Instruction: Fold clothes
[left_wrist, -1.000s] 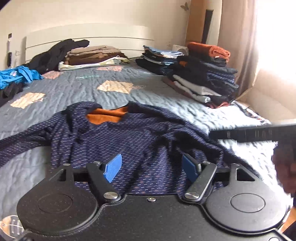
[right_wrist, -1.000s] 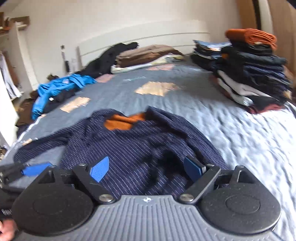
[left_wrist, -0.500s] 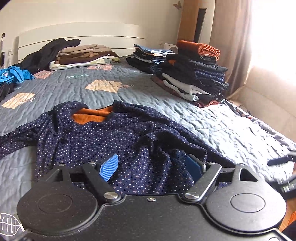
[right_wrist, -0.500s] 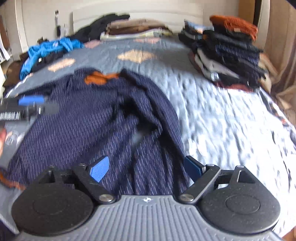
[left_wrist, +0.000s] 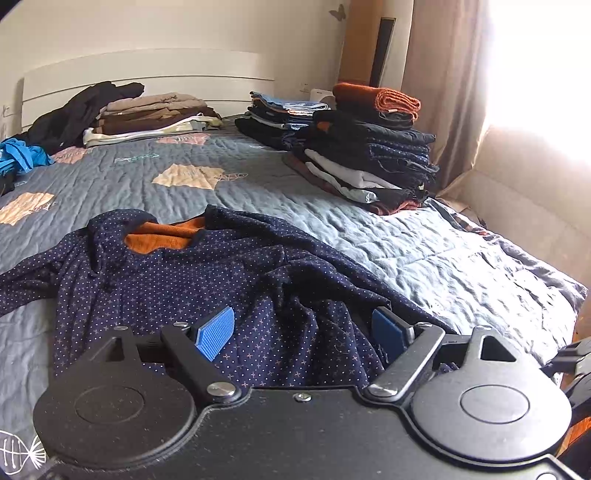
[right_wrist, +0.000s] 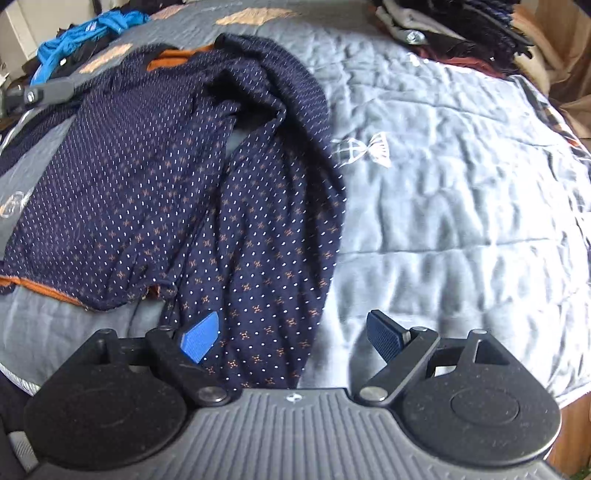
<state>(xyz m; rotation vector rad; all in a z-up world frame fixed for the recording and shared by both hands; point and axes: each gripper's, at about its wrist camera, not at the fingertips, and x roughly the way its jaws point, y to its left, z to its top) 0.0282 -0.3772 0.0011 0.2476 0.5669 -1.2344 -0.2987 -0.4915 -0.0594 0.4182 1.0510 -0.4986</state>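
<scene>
While the navy dotted top lies spread and rumpled across the lower centre of the left wrist view, its orange-lined neck opening faces the far end of the grey quilted bedspread. The left gripper sits at the bottom of that frame with its blue pads set wide apart, nothing between them but the cloth lying below. In the right wrist view the same top fills the left half of the frame, one long fold running down toward the lower centre, and an orange hem edge shows at the left. The right gripper is also spread wide and holds nothing; its left pad stands over the fold of the top, its right pad over bare bedspread. A tall stack of folded clothes stands at the upper right of the left view, a second folded pile against the headboard at upper left, and a blue garment lies at the far left edge.
</scene>
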